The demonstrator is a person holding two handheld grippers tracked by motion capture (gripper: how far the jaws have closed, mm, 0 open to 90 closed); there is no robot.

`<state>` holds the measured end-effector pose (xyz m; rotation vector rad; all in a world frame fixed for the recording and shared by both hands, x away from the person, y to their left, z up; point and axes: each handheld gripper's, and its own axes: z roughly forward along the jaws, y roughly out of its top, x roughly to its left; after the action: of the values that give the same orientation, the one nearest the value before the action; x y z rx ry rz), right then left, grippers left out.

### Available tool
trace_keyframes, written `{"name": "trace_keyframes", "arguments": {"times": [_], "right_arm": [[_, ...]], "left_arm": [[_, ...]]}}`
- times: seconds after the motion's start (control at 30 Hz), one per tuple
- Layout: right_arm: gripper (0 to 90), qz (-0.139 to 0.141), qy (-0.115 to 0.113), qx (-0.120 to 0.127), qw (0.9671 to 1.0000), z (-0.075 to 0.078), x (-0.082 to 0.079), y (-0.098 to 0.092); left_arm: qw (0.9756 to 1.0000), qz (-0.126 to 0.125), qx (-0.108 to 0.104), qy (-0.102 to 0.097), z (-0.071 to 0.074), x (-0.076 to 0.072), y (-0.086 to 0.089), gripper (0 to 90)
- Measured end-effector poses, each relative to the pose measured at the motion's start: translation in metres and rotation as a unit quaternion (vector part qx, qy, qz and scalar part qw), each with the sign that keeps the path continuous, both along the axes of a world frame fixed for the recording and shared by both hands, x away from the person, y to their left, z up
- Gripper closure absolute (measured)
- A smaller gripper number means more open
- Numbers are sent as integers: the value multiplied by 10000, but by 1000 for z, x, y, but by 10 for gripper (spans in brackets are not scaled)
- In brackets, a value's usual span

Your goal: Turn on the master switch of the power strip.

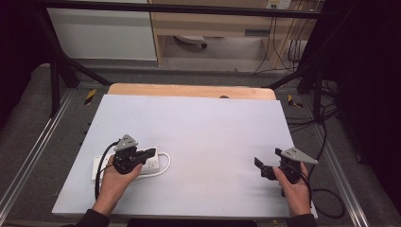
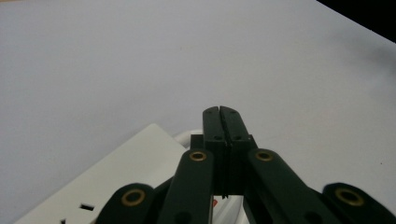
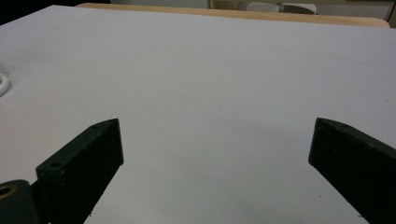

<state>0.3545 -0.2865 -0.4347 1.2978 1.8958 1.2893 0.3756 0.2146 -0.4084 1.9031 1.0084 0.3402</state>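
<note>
Two grippers are seen: the left gripper (image 1: 150, 152), clenched empty, is poised over the power strip (image 1: 152, 164) at seven o'clock; a switch press is likely next. The right gripper (image 1: 267, 160) is released.

L claw (image 1: 150, 152) over white power strip (image 1: 152, 164) w/ looped white cord (image 1: 165, 165), near-left of pale surface (image 1: 198, 127). R claw (image 1: 261, 168) near-right, jaws apart, nothing between.

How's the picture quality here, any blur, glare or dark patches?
High view: even light on the table, dark at both side edges. Left gripper view: the close black fingers are soft, the power strip pale and low in contrast. Right gripper view: both fingers slightly blurred, no glare.
</note>
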Motion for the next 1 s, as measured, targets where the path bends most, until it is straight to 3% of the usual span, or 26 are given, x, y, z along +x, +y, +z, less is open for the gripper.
{"name": "trace_keyframes", "arguments": {"times": [0.63,1.0], "right_arm": [[36,18,-1,-24,10000,0,0,0],[36,23,3,-34,10000,0,0,1]], "left_arm": [[9986,-10,384,356,-14,3,-2,900],[9978,12,515,417,-17,3,-2,900]]}}
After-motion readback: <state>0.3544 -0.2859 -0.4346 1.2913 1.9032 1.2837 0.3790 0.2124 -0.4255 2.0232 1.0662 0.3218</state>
